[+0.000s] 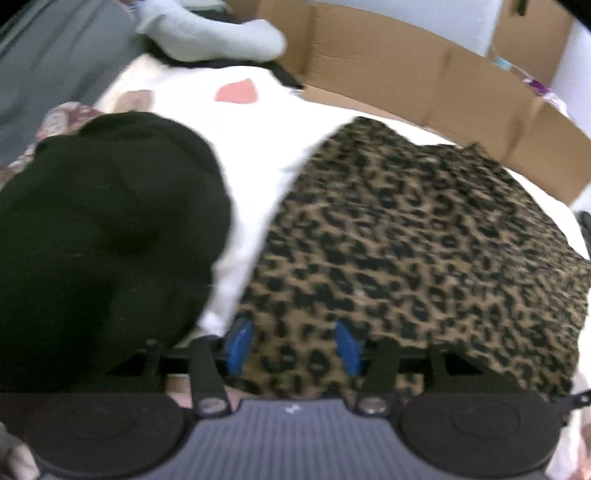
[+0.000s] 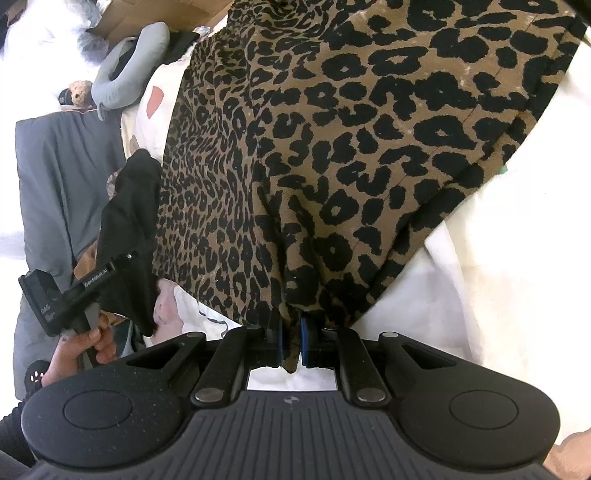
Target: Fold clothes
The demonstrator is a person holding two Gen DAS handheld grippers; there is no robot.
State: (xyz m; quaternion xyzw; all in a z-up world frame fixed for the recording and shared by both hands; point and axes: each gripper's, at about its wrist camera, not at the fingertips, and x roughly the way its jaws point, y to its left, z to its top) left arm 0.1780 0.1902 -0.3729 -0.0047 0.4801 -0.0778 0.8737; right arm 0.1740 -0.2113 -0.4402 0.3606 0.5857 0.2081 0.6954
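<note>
My right tool (image 2: 291, 345) is clamped on a bunched edge of the leopard-print garment (image 2: 332, 147); a tuft of the cloth sticks out between the two blue pads (image 2: 306, 343). From that pinch the garment fans out ahead, its right edge running diagonally up across the white sheet (image 2: 480, 295).

My left tool (image 1: 293, 345) has its blue fingers (image 1: 238, 345) apart, with leopard-print cloth lying between and under them. Whether the fingers touch the cloth I cannot tell; the left wrist view is blurred.

In the left wrist view the leopard-print garment (image 1: 424, 240) covers the right half of the surface. Its far edge stops short of the cardboard box (image 1: 424, 74), leaving a strip of white sheet (image 1: 258, 177) between them. A second white gap separates its left edge from the black garment (image 1: 110, 229), which is heaped at the left. A pink patch (image 1: 238, 92) shows on the white cloth farther away.

The cardboard box stands open along the far side; its contents are not visible. A grey garment (image 1: 210, 33) lies beyond the white cloth near the box's left end.

In the right wrist view, a hand (image 2: 88, 345) grips the left tool's handle (image 2: 62, 299) at the lower left, beside the black garment (image 2: 129, 236). Grey fabric (image 2: 51, 177) lies farther left. The widest bare area of sheet is to the right of the leopard-print garment.
</note>
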